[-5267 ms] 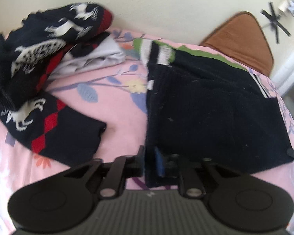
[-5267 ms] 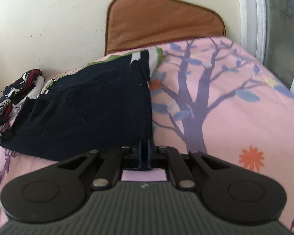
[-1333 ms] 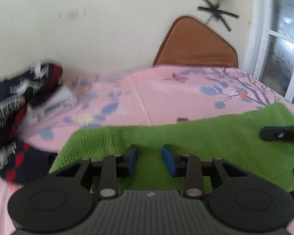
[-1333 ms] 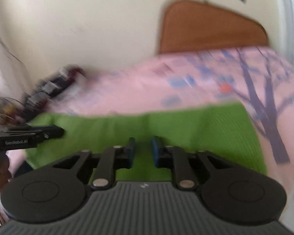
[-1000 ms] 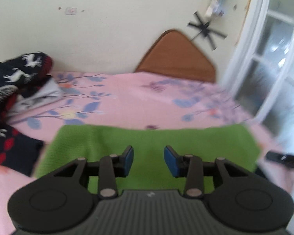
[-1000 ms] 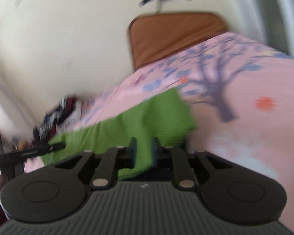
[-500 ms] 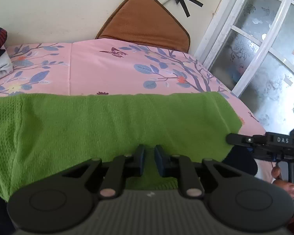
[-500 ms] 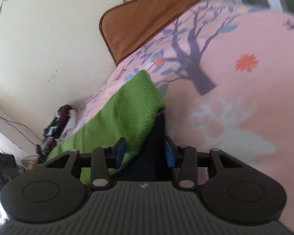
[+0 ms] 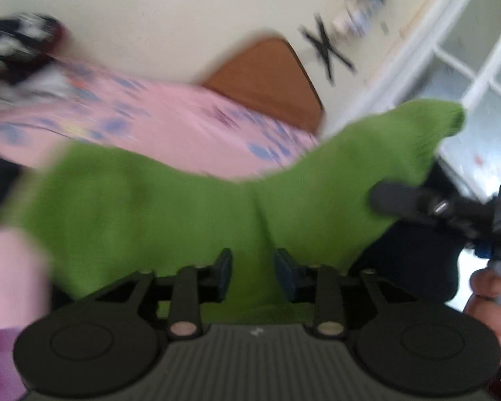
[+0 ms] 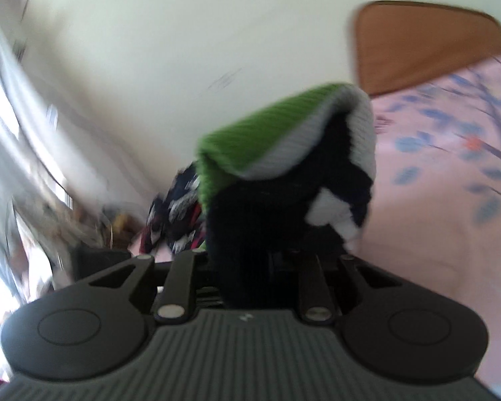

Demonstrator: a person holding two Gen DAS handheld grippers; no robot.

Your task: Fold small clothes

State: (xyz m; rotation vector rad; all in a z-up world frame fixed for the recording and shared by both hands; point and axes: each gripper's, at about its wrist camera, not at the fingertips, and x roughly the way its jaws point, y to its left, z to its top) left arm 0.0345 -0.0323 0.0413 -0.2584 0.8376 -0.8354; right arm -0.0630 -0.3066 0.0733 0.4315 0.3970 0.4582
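A knit sweater (image 9: 183, 207), green on its upper side and navy with white stripes beneath, stretches across the pink floral bedsheet (image 9: 167, 123). My left gripper (image 9: 254, 269) is at its near edge. The jaws are opening, and a green fold lies loosely between the pads. In the left wrist view my right gripper (image 9: 384, 197) holds the sweater's right end up off the bed, with a person's hand (image 9: 491, 300) behind it. In the right wrist view the sweater (image 10: 267, 207) bunches over my right gripper (image 10: 245, 260). Those jaws are closing on the navy cloth, which hides the pads.
A pile of navy, red and white patterned clothes (image 9: 13, 46) lies at the far left of the bed by the wall, also seen as the pile (image 10: 177, 200). A brown headboard (image 9: 270, 77) stands at the back. A white-framed glass door (image 9: 467, 67) is on the right.
My right gripper has risen and closed on the sweater's right end, lifting it off the bed. My left jaws, closed on the green edge half a second ago, now stand wider.
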